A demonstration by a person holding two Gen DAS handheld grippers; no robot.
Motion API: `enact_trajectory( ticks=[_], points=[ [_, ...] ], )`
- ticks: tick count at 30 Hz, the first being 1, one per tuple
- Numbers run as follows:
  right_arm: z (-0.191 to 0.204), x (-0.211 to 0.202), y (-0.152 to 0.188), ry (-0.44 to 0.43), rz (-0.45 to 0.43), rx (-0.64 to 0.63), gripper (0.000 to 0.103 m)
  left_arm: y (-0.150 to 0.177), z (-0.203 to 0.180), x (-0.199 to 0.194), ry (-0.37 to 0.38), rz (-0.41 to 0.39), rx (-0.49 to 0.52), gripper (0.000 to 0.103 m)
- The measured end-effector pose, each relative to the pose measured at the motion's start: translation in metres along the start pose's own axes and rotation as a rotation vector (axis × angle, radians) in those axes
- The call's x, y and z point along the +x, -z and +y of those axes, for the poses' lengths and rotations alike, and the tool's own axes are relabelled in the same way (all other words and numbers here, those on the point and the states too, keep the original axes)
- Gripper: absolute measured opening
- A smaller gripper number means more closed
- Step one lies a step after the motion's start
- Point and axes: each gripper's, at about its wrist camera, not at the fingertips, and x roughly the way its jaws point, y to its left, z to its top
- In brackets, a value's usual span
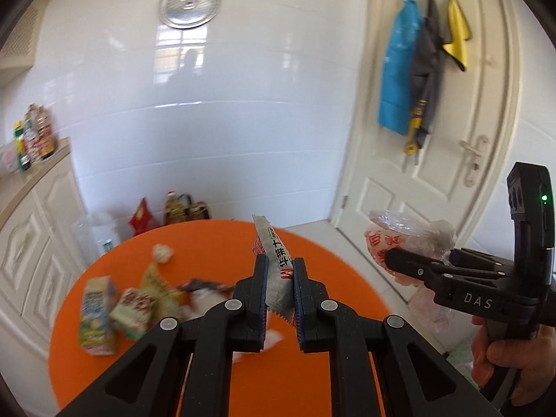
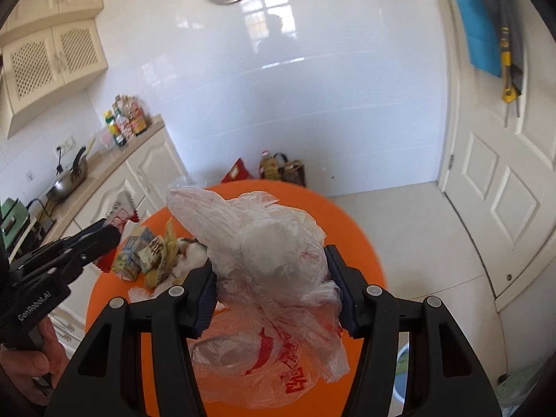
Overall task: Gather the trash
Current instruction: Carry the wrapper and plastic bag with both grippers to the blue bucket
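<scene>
Left gripper [image 1: 280, 290] is clamped on a grey snack wrapper [image 1: 274, 264], held upright above the orange round table [image 1: 215, 239]. Right gripper [image 2: 276, 290] is pinched on a crumpled plastic bag [image 2: 264, 243], off the table's right edge. Both are tilted slightly downward, hands at the handles. Grips should be kept firm while both pieces are carried to the bin; juice cartons [image 1: 99, 312] are left near the left edge.

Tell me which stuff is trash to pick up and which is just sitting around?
Trash: wrapper, plastic bag, cartons, crumpled paper on the table.
Just there: bottles, pan, aprons, yellow cloth, door.
</scene>
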Motion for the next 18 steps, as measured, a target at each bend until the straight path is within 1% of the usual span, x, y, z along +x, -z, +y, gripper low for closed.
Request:
enact_trajectory(
  ticks=[4, 5, 9, 12, 14, 16, 18],
  points=[
    [-0.043, -0.04, 0.001, 0.074, -0.052, 0.056, 0.057, -0.009, -0.054, 0.008, 0.106, 0.004, 0.065, 0.009],
    [-0.055, -0.051, 0.003, 0.097, -0.062, 0.072, 0.057, -0.011, -0.063, 0.011, 0.126, 0.007, 0.074, 0.009],
    [-0.109, -0.09, 0.014, 0.2, -0.092, 0.147, 0.057, -0.011, -0.113, 0.024, 0.236, 0.039, 0.116, 0.009],
    [-0.153, -0.114, 0.027, 0.275, -0.101, 0.215, 0.057, -0.004, -0.152, 0.039, 0.325, 0.095, 0.142, 0.009],
    [-0.182, -0.123, 0.038, 0.321, -0.091, 0.263, 0.057, 0.002, -0.173, 0.053, 0.366, 0.145, 0.161, 0.009],
    [-0.21, -0.124, 0.052, 0.359, -0.073, 0.308, 0.057, 0.014, -0.196, 0.068, 0.408, 0.203, 0.184, 0.009],
    [-0.243, -0.122, 0.071, 0.39, -0.039, 0.359, 0.057, 0.025, -0.214, 0.084, 0.431, 0.254, 0.208, 0.009]
  ],
)
